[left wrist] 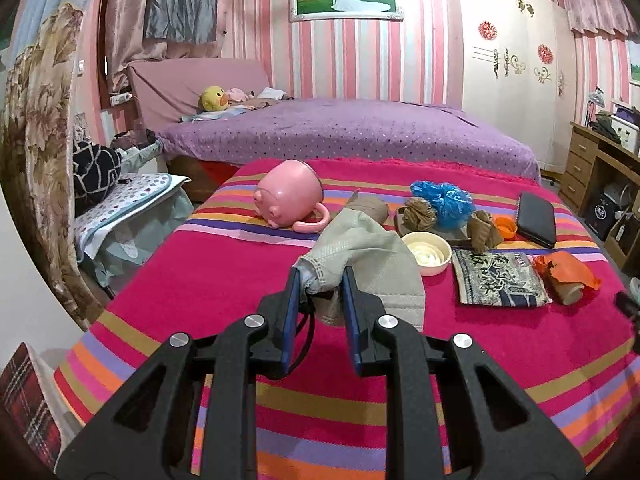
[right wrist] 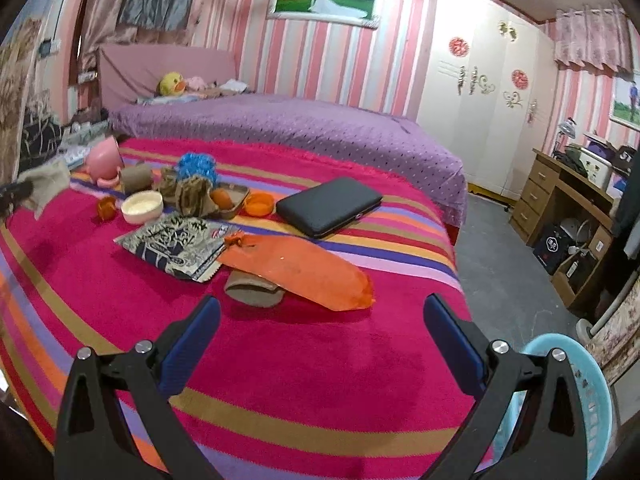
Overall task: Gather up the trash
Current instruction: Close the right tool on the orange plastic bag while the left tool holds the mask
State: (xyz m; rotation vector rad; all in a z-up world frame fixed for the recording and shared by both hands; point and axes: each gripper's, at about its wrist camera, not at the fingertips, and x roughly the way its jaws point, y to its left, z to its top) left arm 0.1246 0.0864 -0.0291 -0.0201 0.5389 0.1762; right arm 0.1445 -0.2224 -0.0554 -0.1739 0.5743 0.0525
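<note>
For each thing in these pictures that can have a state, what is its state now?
left gripper: shut on the grey face mask, lifted off the blanket.
right gripper: open, holding nothing.
pink mug: lying on its side.
black case: closed, flat.
snack packet: lying flat.
orange bag: resting across a brown cardboard tube.
cream lid: hollow side up.

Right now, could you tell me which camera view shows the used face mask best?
The left wrist view: the face mask fills the centre, pinched at one corner by the left claw, its weave and ear loop clear. The right wrist view shows it only as a small pale patch at the far left edge, distorted.
</note>
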